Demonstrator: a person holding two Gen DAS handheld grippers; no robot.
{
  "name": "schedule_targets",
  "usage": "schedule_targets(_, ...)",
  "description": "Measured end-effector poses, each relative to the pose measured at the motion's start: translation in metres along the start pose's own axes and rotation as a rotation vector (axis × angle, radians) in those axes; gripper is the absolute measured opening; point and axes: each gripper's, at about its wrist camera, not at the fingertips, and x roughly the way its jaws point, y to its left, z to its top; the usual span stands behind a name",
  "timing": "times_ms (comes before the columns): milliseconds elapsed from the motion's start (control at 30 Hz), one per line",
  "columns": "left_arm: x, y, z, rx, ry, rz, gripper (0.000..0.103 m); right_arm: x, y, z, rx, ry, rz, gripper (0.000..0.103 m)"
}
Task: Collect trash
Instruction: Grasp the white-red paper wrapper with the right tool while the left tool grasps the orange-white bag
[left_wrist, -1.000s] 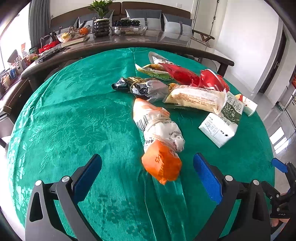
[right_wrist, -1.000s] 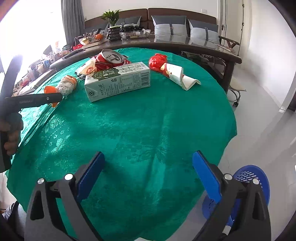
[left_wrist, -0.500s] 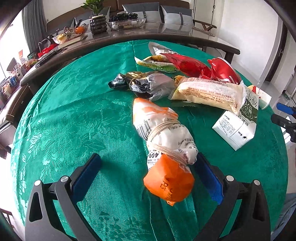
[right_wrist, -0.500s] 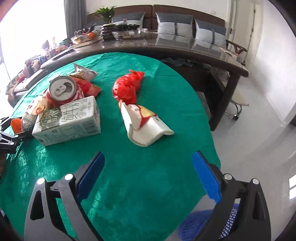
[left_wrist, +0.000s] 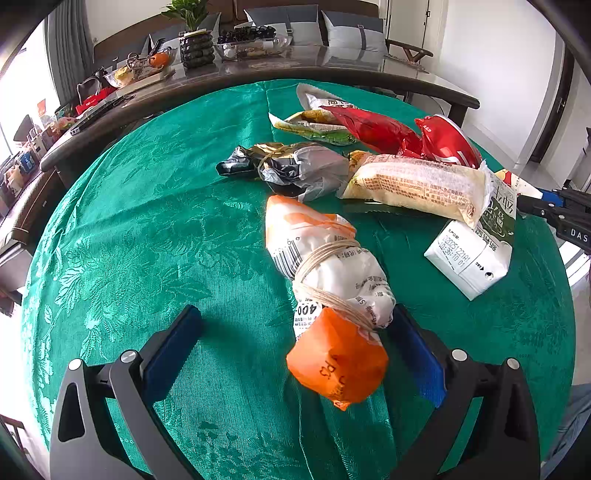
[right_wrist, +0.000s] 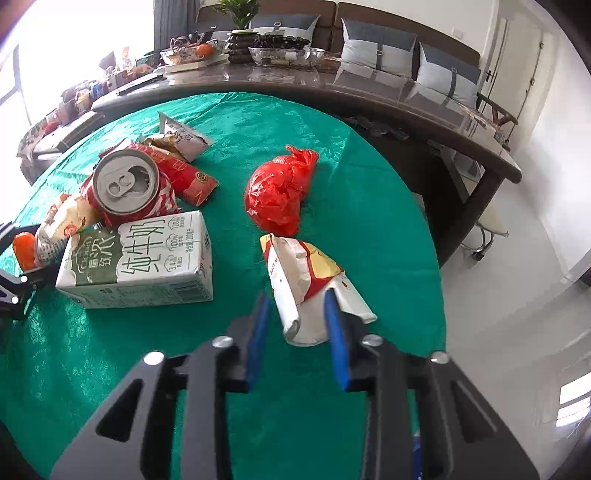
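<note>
Trash lies on a round table with a green cloth (left_wrist: 147, 229). My left gripper (left_wrist: 295, 328) is open around the near end of an orange and white bag bundle tied with string (left_wrist: 328, 288); the bundle lies against the right pad. My right gripper (right_wrist: 297, 314) has its jaws partly closed around the near end of a crumpled white, red and yellow paper wrapper (right_wrist: 299, 280). The right pad (right_wrist: 334, 332) touches the wrapper and a gap shows at the left pad. A milk carton (right_wrist: 140, 258), a red can (right_wrist: 125, 188) and a red plastic bag (right_wrist: 280, 188) lie nearby.
In the left wrist view, a grey wrapper bundle (left_wrist: 295, 170), a long beige snack pack (left_wrist: 417, 188) and red wrappers (left_wrist: 373, 129) lie beyond the bundle. A long dark table (right_wrist: 369, 88) with bowls and a plant stands behind. The table's edge drops to a white floor (right_wrist: 517, 295) on the right.
My right gripper has moved forward onto the paper wrapper and its jaws have narrowed around it. My left gripper has advanced so the orange and white bundle sits between its pads.
</note>
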Motion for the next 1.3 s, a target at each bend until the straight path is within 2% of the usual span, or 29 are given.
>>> schedule_targets(33,0.000,0.000,0.000,0.000,0.000,0.000,0.099,-0.003,-0.001,-0.002,0.021,0.000,0.011,0.005)
schedule_targets(200,-0.001,0.001,0.000,-0.005,-0.002,-0.007,0.099,-0.032,-0.002,-0.021,0.118,-0.013,0.069,0.005)
schedule_targets(300,-0.006,0.006,-0.001,-0.018,-0.019,-0.071,0.099,-0.050,0.006,-0.035,0.153,-0.024,0.120,0.005)
schedule_targets(400,-0.017,0.012,-0.003,-0.040,-0.042,-0.143,0.099,-0.064,0.016,-0.050,0.164,-0.034,0.138,0.005)
schedule_targets(500,-0.025,0.014,0.000,-0.058,-0.068,-0.162,0.099,-0.071,0.023,-0.062,0.184,-0.041,0.133,0.005)
schedule_targets(600,-0.021,0.015,0.008,-0.069,-0.054,-0.158,0.096,-0.075,0.029,-0.068,0.187,-0.055,0.133,0.005)
schedule_targets(833,-0.003,0.004,0.015,-0.022,0.012,-0.110,0.078,-0.081,0.033,-0.071,0.202,-0.068,0.156,0.005)
schedule_targets(900,-0.005,0.002,0.014,-0.010,0.003,-0.117,0.062,-0.081,0.033,-0.072,0.207,-0.068,0.161,0.005)
schedule_targets(933,-0.006,0.002,0.013,-0.010,0.004,-0.127,0.049,-0.082,0.032,-0.073,0.215,-0.068,0.168,0.005)
schedule_targets(967,-0.008,0.003,0.012,-0.007,-0.001,-0.127,0.044,-0.082,0.032,-0.074,0.221,-0.068,0.173,0.005)
schedule_targets(1300,-0.058,0.010,-0.011,-0.030,-0.069,-0.209,0.041,-0.084,0.033,-0.076,0.241,-0.077,0.212,0.005)
